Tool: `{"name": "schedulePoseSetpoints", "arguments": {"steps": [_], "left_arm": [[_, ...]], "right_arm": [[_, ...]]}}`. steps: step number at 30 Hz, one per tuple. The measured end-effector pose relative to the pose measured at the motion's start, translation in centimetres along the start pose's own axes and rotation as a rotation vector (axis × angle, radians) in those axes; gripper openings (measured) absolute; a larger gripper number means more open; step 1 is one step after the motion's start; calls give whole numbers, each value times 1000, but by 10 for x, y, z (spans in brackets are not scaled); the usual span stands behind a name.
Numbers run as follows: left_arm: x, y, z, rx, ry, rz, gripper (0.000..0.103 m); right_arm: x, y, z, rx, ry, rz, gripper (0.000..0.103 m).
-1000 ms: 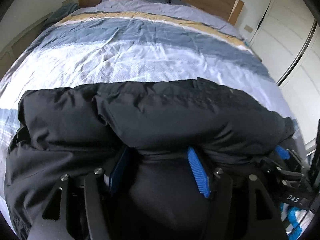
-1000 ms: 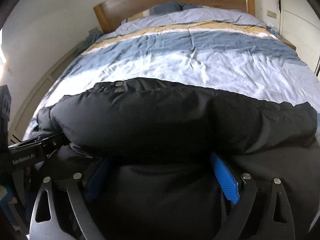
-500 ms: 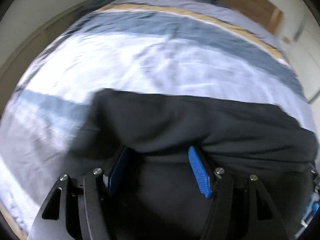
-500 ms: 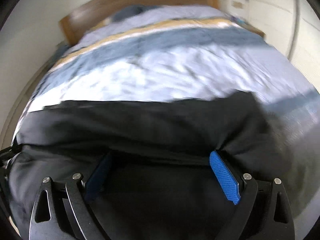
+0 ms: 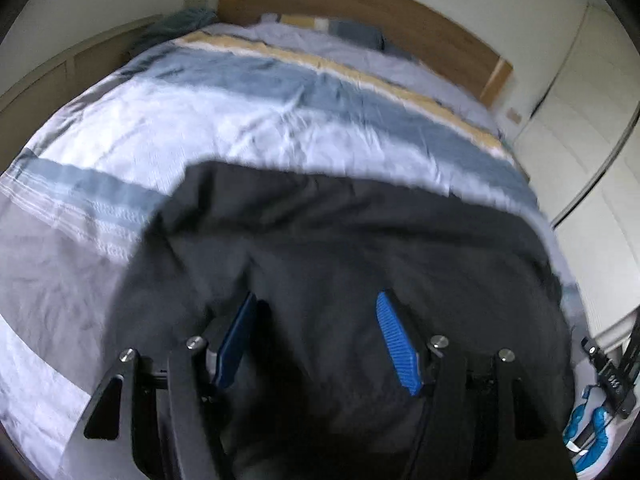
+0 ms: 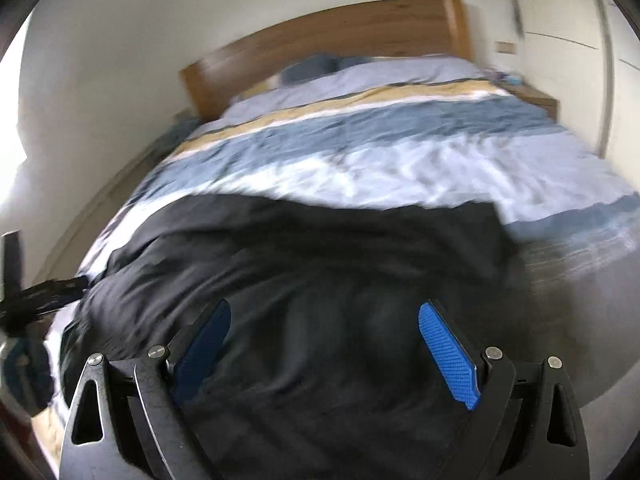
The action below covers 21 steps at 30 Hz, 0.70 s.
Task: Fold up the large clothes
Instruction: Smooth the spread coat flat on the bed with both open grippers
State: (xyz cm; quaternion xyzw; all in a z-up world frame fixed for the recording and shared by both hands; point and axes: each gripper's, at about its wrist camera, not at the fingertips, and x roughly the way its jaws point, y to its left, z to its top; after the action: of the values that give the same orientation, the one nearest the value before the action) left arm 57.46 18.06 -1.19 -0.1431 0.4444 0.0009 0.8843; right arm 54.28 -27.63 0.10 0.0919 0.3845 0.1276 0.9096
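Your left gripper and right gripper both stand spread, black jacket bulging between the pads, likely to carry its near edge. It lies across the striped duvet, headboard beyond.

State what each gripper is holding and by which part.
Both the left gripper and right gripper have the black jacket bunched between wide-set fingers; whether they clamp it, and which part, cannot be told.

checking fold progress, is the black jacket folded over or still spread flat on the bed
Cannot tell for sure. The black jacket lies bunched on the striped duvet, with both grippers' fingers spread wide; blur hides any fold line.
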Motion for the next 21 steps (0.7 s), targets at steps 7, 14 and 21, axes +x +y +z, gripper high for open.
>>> {"name": "schedulePoseSetpoints", "arguments": {"steps": [7,14,21], "left_arm": [[2,12,-32,9,-30,61,62],[-33,4,-55,54,-128,78,61],[-45,-6,-78,77,-183,52,61]], "right_arm": [[27,-21,-31,34,57,-63,94],[0,-27,-29,44,24,-144,94],[-27,32,-50,-74,-33,4,95]]}}
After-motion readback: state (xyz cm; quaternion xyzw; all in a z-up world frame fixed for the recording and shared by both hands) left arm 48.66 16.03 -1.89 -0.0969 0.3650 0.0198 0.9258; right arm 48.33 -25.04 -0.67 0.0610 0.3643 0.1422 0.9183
